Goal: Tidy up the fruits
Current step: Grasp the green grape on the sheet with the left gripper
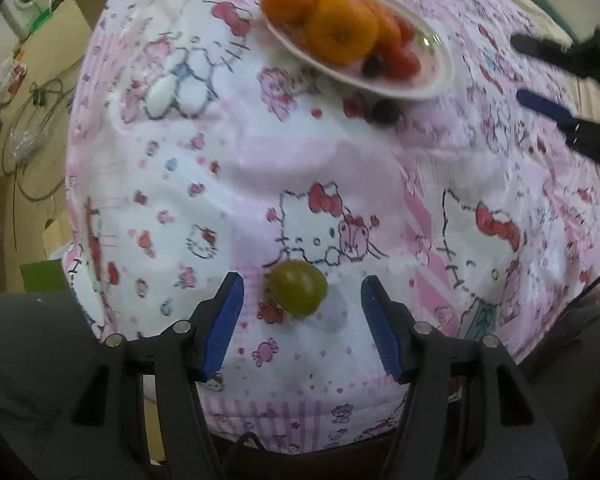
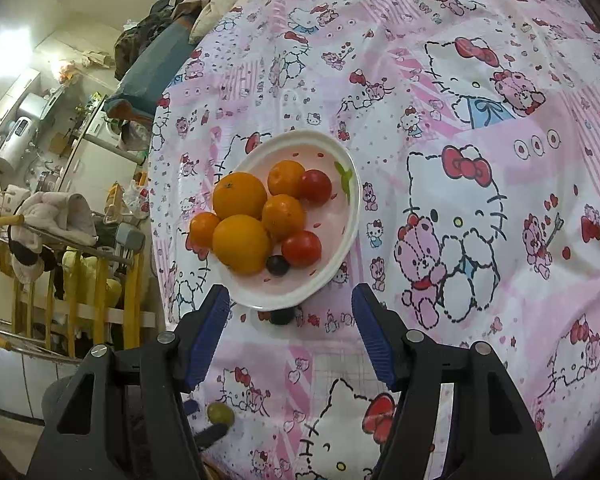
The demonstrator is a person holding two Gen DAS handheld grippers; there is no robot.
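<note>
Left wrist view: green grape (image 1: 298, 288) at lower centre, lying on pink cartoon-print cloth (image 1: 260, 168), between the blue fingers (image 1: 224, 320) of the left gripper (image 1: 302, 328). Jaws spread wide, touching nothing. Plate (image 1: 440, 80) at upper right, heaped with oranges (image 1: 340, 30) and tomatoes (image 1: 404, 64); one dark grape (image 1: 386, 111) loose on the cloth just below the rim. Right gripper (image 1: 540, 84) at far right edge, blurred.

Right wrist view: same plate (image 2: 340, 248) at centre, right gripper (image 2: 290, 312) below it, jaws spread and empty. Dark grape (image 2: 282, 316) just under the near rim, between the fingertips. Green grape (image 2: 221, 414) at lower left.

Likely step: picking up the green grape. Best done by lowering until the pads flank its widest part, centring first, then closing gently, since soft and round, prone to rolling or squashing. Worth avoiding a pinch of loose cloth.
</note>
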